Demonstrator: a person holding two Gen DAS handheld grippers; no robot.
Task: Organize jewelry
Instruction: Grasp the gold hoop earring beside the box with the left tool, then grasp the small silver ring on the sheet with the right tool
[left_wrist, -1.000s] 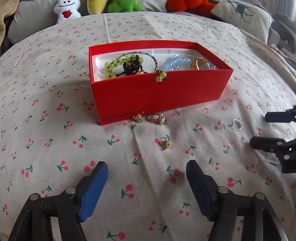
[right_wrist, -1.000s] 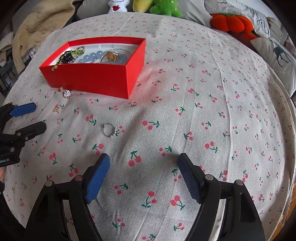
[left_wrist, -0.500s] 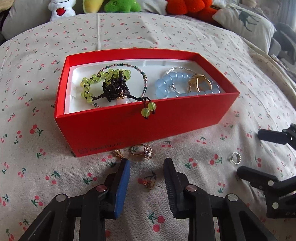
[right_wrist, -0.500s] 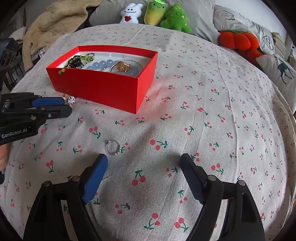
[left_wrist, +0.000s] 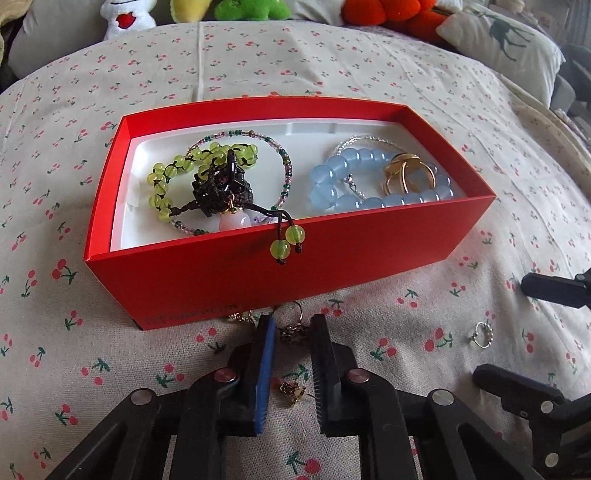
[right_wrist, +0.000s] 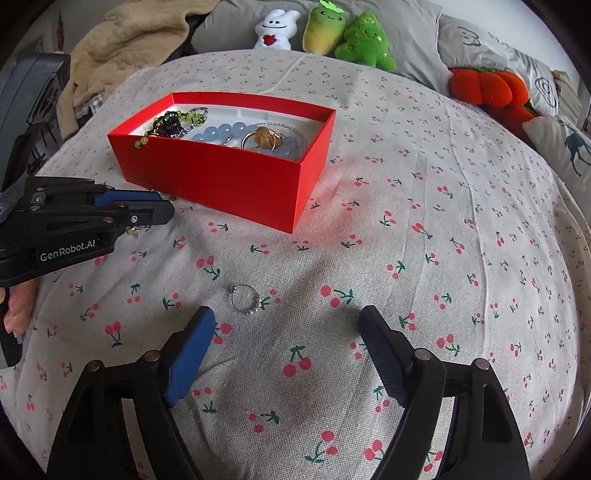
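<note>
A red box (left_wrist: 332, 258) on the cherry-print bedcover holds a green bead bracelet (left_wrist: 173, 177), a blue bead bracelet (left_wrist: 332, 181) and gold rings (left_wrist: 402, 173). My left gripper (left_wrist: 291, 332) has its jaws narrowed around a gold ring (left_wrist: 293, 330) lying in front of the box; they do not visibly touch it. A gold earring (left_wrist: 291, 391) lies further back between the fingers. A silver beaded ring (right_wrist: 247, 299) lies just ahead of my open right gripper (right_wrist: 288, 325); it also shows in the left wrist view (left_wrist: 482, 334).
Another small gold piece (left_wrist: 242, 317) lies at the box's foot, left of the left gripper. Plush toys (right_wrist: 325, 29) and pillows (right_wrist: 569, 140) line the far edge of the bed. A beige blanket (right_wrist: 125, 40) lies at the back left.
My left gripper has moved forward to the box's front and its jaws have narrowed from wide open to a small gap around the gold ring. My right gripper has moved closer to the silver ring.
</note>
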